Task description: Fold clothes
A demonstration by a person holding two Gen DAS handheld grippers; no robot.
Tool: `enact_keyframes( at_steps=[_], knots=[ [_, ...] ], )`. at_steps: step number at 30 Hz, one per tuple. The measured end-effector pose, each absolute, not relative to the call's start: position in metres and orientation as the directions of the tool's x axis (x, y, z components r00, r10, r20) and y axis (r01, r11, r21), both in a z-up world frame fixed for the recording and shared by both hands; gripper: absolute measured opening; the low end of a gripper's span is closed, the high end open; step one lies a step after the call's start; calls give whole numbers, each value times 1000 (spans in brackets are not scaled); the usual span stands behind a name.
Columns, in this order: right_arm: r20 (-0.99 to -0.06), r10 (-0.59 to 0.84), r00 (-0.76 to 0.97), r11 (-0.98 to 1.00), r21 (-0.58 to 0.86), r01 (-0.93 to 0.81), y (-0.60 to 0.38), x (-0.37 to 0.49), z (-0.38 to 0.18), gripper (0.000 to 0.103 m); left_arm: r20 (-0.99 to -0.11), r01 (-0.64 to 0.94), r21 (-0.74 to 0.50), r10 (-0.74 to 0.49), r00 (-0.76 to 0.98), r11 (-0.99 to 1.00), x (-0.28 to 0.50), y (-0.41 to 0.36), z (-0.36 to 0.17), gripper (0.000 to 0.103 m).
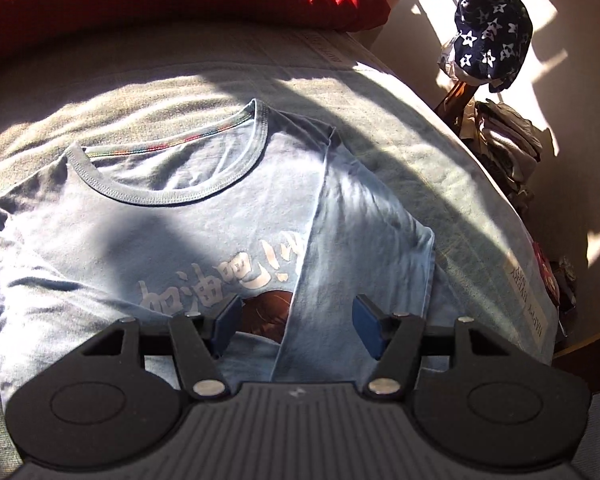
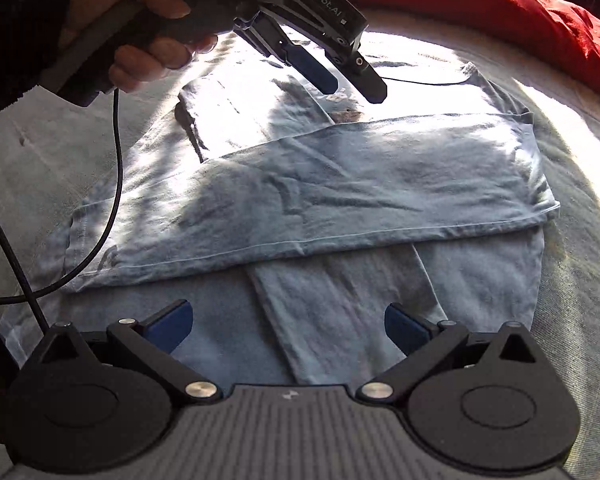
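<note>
Blue T-shirt lies part-folded on the pale blanket; left gripper hovers over its print, jaws apart, nothing pinched; right gripper gapes over the hem, empty too.

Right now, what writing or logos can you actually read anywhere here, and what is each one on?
"加油吧!" then a character cut off by the folded flap: white print on the blue T-shirt.
"GenRobot.AI": on the left gripper, seen from the right wrist camera.
"HAPPY EVERY DAY", faint and only partly legible: label on the towel.
Woven strip at the towel's far edge: too blurred to read.
</note>
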State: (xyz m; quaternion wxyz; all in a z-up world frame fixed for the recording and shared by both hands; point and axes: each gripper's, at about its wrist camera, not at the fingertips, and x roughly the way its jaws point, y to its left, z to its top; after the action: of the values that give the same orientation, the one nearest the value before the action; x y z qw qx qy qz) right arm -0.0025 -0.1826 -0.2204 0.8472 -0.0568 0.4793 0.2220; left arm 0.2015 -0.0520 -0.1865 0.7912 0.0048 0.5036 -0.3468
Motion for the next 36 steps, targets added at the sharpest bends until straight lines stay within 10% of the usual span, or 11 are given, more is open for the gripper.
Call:
enact_keyframes(
  at_steps=[36],
  knots=[
    [-891,249,380,905,74,-419,-170,2,-223,103,-827,414,-259,-422,372,873,239,15,-189,67]
  ],
)
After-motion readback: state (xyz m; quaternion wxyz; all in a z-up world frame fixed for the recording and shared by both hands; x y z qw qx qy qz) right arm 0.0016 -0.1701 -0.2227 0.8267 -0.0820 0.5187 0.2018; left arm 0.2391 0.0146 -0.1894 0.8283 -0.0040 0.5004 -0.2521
